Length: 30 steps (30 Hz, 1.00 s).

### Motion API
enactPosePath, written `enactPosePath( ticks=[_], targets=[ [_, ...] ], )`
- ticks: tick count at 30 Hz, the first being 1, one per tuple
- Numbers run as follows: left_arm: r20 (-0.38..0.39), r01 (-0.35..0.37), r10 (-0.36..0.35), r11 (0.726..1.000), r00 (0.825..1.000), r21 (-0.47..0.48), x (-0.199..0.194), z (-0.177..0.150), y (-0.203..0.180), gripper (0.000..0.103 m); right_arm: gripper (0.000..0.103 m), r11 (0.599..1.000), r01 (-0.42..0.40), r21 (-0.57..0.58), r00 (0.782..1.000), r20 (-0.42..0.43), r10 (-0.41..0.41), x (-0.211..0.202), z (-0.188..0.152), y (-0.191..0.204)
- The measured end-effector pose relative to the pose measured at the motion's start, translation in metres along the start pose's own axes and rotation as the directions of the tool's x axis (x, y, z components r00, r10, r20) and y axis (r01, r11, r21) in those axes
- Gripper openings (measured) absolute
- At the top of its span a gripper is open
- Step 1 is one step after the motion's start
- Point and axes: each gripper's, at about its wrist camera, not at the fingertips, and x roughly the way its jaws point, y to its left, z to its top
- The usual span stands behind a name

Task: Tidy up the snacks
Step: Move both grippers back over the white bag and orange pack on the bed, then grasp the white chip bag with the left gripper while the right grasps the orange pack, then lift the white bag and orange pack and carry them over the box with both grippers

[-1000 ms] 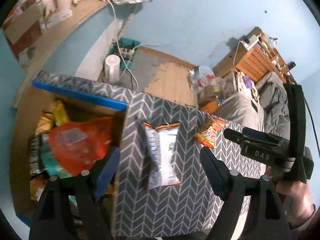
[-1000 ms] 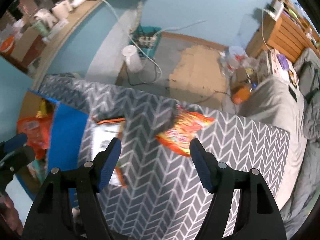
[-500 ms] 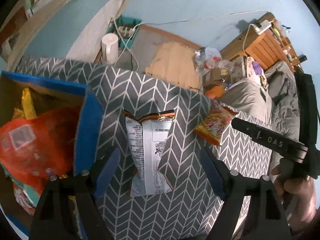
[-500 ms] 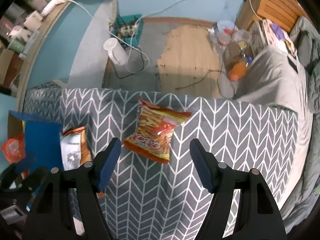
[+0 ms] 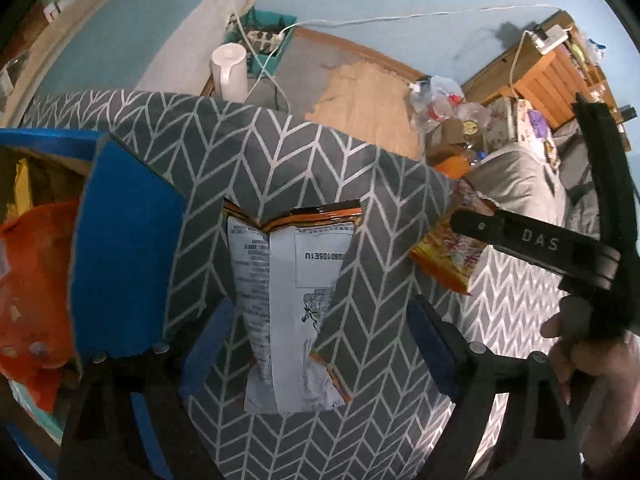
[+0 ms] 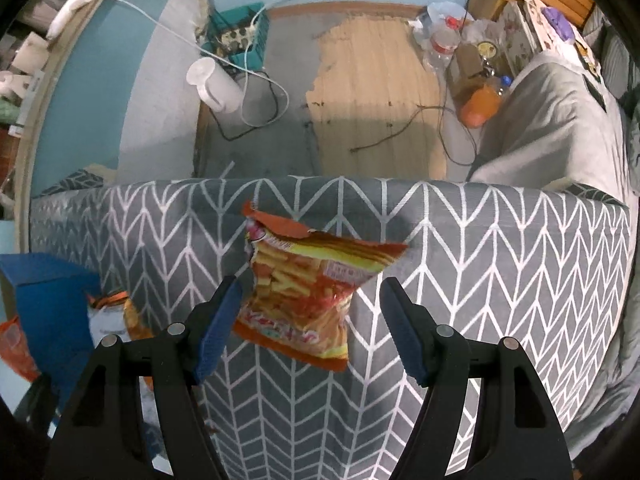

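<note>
A white and orange snack bag (image 5: 288,308) lies back side up on the grey chevron cloth (image 5: 280,168). My left gripper (image 5: 320,344) hovers over it, its jaws opening and standing either side of the bag without touching. An orange and yellow fries bag (image 6: 304,288) lies on the same cloth, also visible in the left wrist view as the fries bag (image 5: 444,256). My right gripper (image 6: 310,332) is open above the fries bag, its blue pads (image 6: 218,324) apart from it. The white bag (image 6: 108,316) shows at the left of the right wrist view.
A blue cardboard box (image 5: 124,264) with an orange bag (image 5: 28,292) and other snacks inside stands left of the cloth. Beyond the cloth's far edge is floor with a white jug (image 6: 214,88), cables, bottles and a grey bed (image 6: 560,112).
Both grippers have come down closer to the cloth, so each bag looks larger and sits between its gripper's fingers. The left gripper's jaws stand a little wider.
</note>
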Motion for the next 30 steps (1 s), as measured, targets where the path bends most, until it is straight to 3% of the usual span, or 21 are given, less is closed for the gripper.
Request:
enactPosePath(
  ticks=[7,12,14,17,19,23,30],
  targets=[
    [-0.066,-0.033,0.031,0.999,0.997,-0.032,0.033,0.005,0.007,0.089,0.071,0.999,0.022,-0.033,1.0,-0.012,-0.022,0.011,0.003,0.006],
    [-0.098,-0.041,0.037,0.999,0.994,-0.035,0.051,0.004,0.013,0.088,0.051,0.995,0.03,-0.09,0.999,-0.021,-0.032,0.017,0.002,0.015],
    [-0.099,-0.05,0.049,0.999,0.994,-0.013,0.052,0.002,0.013,0.081,0.047,0.991,0.043,-0.126,0.999,-0.012,-0.045,0.017,-0.001,0.02],
    [-0.075,-0.094,0.096,0.995,0.993,0.028,0.047,-0.001,0.011,0.055,0.042,0.979,0.069,-0.19,0.998,0.003,-0.069,0.016,-0.006,0.027],
    [-0.065,-0.081,0.084,0.996,0.994,0.042,0.044,-0.001,0.012,0.042,0.04,0.971,0.082,-0.226,0.997,0.013,-0.081,0.014,-0.01,0.032],
    [-0.052,-0.036,0.039,0.998,0.998,0.046,0.035,-0.003,0.016,0.035,0.039,0.956,0.111,-0.273,0.994,0.046,-0.102,0.007,-0.02,0.038],
    [0.04,-0.003,-0.002,0.993,0.999,0.119,-0.002,-0.006,0.009,0.033,0.038,0.935,0.152,-0.32,0.985,0.126,-0.117,-0.019,-0.037,0.05]
  ],
)
